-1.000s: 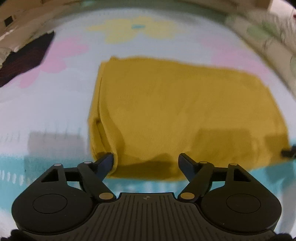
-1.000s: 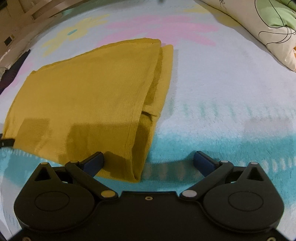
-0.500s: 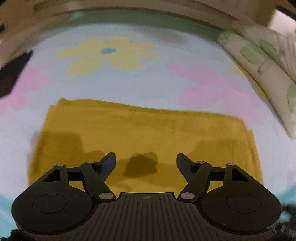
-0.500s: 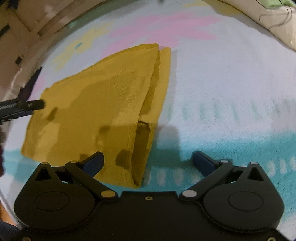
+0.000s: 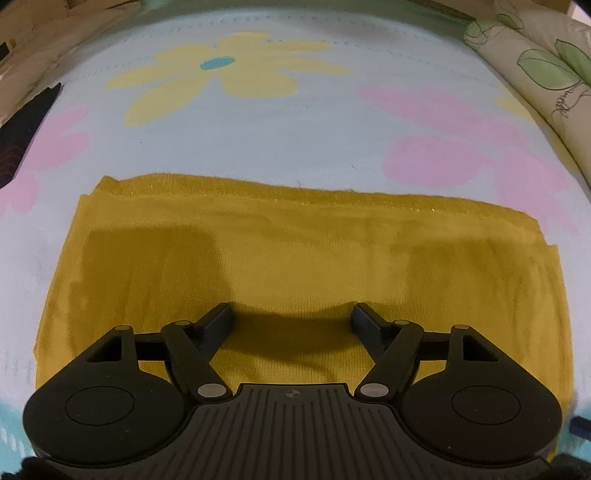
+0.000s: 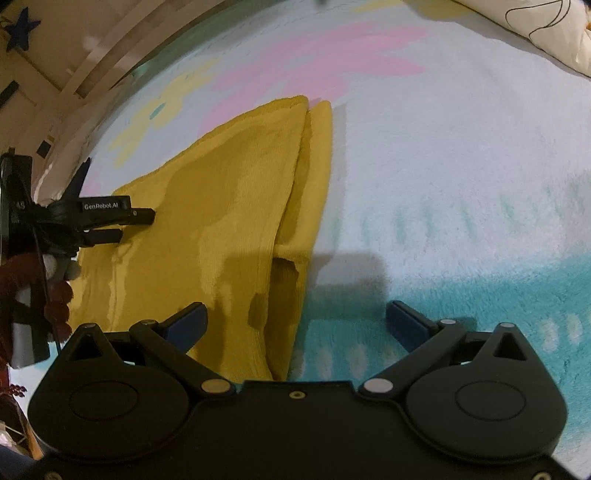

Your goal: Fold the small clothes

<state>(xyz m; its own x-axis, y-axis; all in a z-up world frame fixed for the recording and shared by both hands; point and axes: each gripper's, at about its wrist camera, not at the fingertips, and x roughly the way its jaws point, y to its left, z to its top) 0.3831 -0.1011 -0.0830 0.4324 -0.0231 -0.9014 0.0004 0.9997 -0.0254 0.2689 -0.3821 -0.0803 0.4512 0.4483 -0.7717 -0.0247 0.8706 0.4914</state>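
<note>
A mustard-yellow folded garment (image 5: 295,251) lies flat on a pale blue flowered blanket (image 5: 280,140). My left gripper (image 5: 291,317) is open and empty, hovering above the garment's near middle. In the right wrist view the garment (image 6: 221,206) runs away to the left with its layered folded edge on the right. My right gripper (image 6: 295,317) is open and empty, straddling that edge's near corner. The left gripper (image 6: 122,221) shows there above the garment's left side.
A cream pillow with green leaf print (image 5: 546,74) lies along the right edge; it also shows in the right wrist view (image 6: 535,29). A dark cloth (image 5: 22,133) lies at the far left. Wooden bed rails (image 6: 110,62) run behind the blanket.
My left gripper has moved from the garment's left corner to over its middle and risen. My right gripper has lifted and tilted slightly. The garment stays flat; both grippers stay open.
</note>
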